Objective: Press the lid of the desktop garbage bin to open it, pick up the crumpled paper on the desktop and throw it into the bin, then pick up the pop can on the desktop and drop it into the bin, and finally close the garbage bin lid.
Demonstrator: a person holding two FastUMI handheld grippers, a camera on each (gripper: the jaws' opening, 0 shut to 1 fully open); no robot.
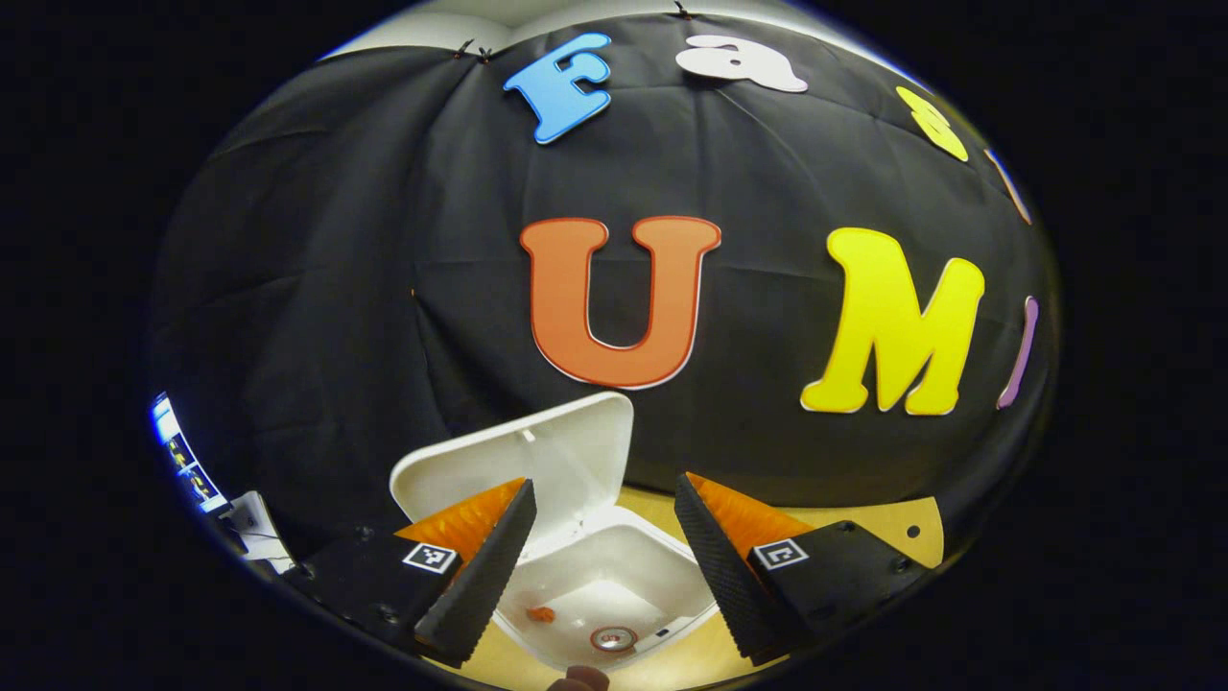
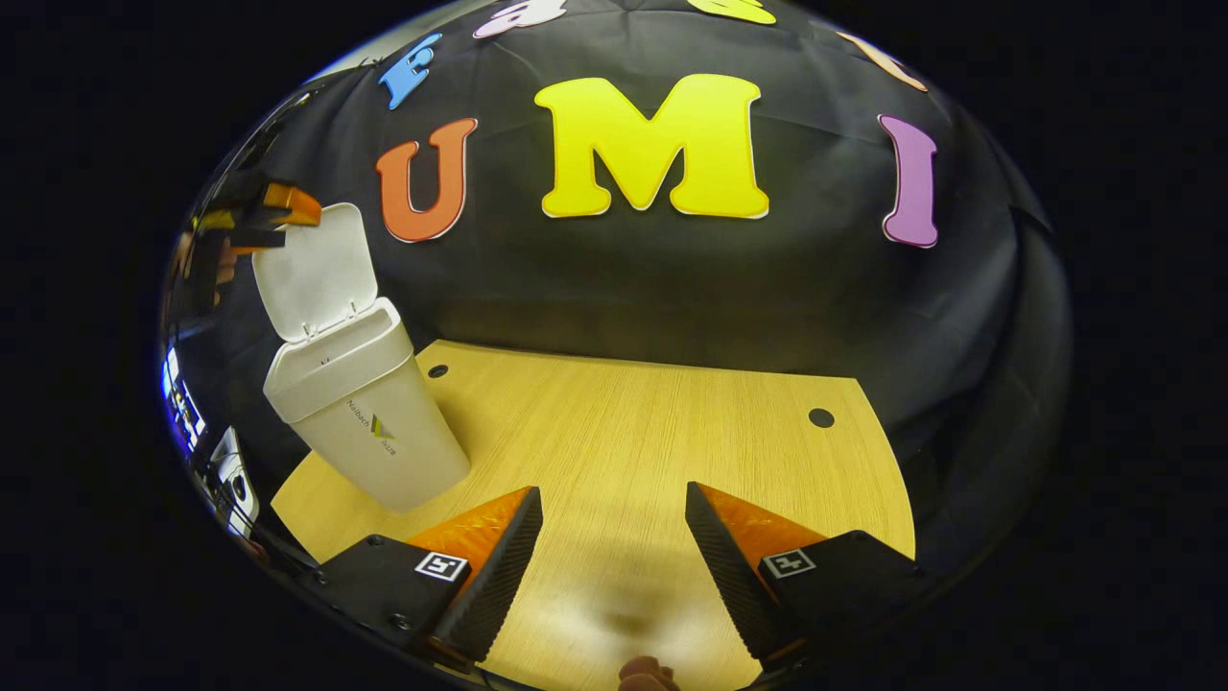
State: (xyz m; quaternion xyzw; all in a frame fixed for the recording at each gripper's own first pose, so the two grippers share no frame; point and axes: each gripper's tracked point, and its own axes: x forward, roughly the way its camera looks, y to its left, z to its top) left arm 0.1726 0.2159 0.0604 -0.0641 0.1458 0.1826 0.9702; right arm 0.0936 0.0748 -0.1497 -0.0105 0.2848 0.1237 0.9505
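The white desktop bin (image 1: 614, 566) stands open right below my left gripper (image 1: 600, 566), its lid (image 1: 537, 461) tipped up at the back. At the bottom of the bin lies the pop can (image 1: 614, 637), its round top facing up, with a small orange scrap (image 1: 540, 614) beside it. My left gripper is open with nothing between its fingers. In the right gripper view the bin (image 2: 369, 432) stands at the table's left with its lid (image 2: 317, 274) upright, and the left gripper (image 2: 264, 219) hovers above it. My right gripper (image 2: 614, 566) is open and holds nothing, low over the wooden table (image 2: 652, 432).
The tabletop has two small round holes (image 2: 820, 417) near its far edge. A lit screen (image 1: 182, 451) and some equipment (image 2: 230, 480) sit beyond the table's left side. The booth's black cloth wall stands close behind the bin.
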